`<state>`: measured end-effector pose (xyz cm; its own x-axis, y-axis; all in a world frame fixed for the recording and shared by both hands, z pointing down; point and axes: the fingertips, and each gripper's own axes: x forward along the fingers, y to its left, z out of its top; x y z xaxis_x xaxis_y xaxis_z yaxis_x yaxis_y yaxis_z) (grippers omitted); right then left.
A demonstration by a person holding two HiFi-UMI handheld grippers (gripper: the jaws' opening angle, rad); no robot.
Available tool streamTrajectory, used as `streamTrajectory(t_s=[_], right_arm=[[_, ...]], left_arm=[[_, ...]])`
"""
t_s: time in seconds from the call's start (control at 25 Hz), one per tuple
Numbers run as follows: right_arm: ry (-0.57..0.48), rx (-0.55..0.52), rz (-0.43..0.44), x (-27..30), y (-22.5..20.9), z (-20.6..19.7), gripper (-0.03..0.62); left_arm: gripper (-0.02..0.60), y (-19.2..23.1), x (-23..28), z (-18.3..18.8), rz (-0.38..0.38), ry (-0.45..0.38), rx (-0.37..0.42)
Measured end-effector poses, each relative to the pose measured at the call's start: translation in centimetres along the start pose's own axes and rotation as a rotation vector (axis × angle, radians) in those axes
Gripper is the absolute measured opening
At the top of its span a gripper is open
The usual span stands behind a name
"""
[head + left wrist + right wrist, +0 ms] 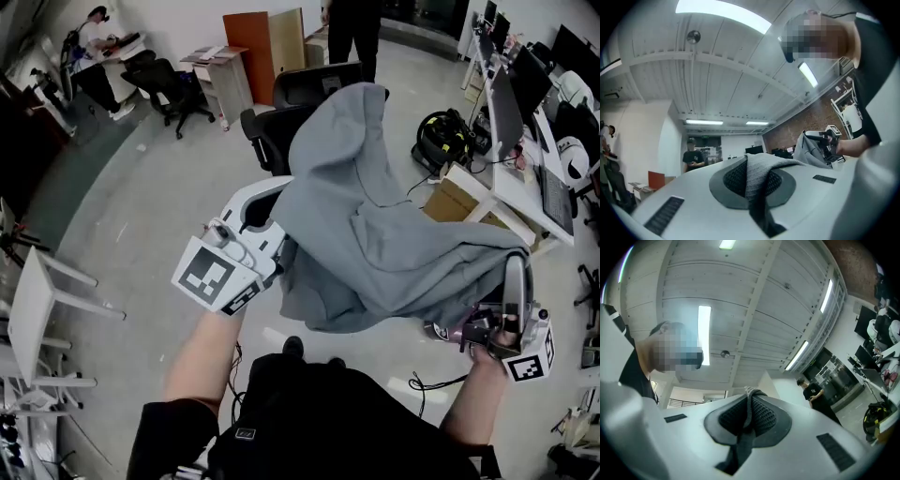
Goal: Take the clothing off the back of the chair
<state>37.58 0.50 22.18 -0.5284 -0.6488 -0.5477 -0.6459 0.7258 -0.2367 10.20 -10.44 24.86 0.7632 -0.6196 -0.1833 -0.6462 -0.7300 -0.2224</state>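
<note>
The hoodie (375, 234) was seen to be soft matt grey cloth, and a fine knit weave could be made out up close where it was pinched. The left gripper (751, 180) and right gripper (749, 414) were shelled in smooth matt white plastic, with pads (733, 180) done in dark dimpled rubbery stuff. The floor (141, 206) was finished smooth with a faint sheen. The chair (267, 131) was covered in matt black, and a cabinet (248, 42) was faced in plain brown wood.
</note>
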Motion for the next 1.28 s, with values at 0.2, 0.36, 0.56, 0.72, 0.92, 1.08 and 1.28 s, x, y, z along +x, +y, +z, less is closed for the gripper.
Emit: streamTrajectory(t_s=[0.2, 0.36, 0.56, 0.72, 0.92, 1.08, 1.28], right_arm=[[0.020, -0.036, -0.063, -0.8, 0.8, 0.5, 0.025], [0.132, -0.058, -0.191, -0.2, -0.3, -2.6, 0.025], [0.351, -0.137, -0.334, 1.3, -1.1, -9.9, 0.026], [0.445, -0.186, -0.384, 2.7, -1.6, -13.4, 0.026], [0.511, -0.214, -0.379, 3.4, -0.8, -16.3, 0.026], [0.530, -0.209, -0.358, 3.5, -0.4, -18.0, 0.025], [0.548, -0.209, -0.369, 3.4, -1.1, -18.8, 0.025]], left_arm=[[0.005, -1.1, 0.7, 0.9, -0.035, 0.016, 0.011], [0.005, 0.8, -0.2, -3.1, 0.009, 0.113, -0.103], [0.005, 2.3, -2.0, -8.4, 0.068, 0.240, -0.235], [0.005, 3.5, -2.6, -10.0, 0.097, 0.292, -0.253], [0.005, 4.9, -4.1, -10.4, 0.153, 0.308, -0.209], [0.005, 5.6, -5.0, -10.9, 0.193, 0.306, -0.211], [0.005, 6.1, -5.6, -12.1, 0.234, 0.327, -0.232]])
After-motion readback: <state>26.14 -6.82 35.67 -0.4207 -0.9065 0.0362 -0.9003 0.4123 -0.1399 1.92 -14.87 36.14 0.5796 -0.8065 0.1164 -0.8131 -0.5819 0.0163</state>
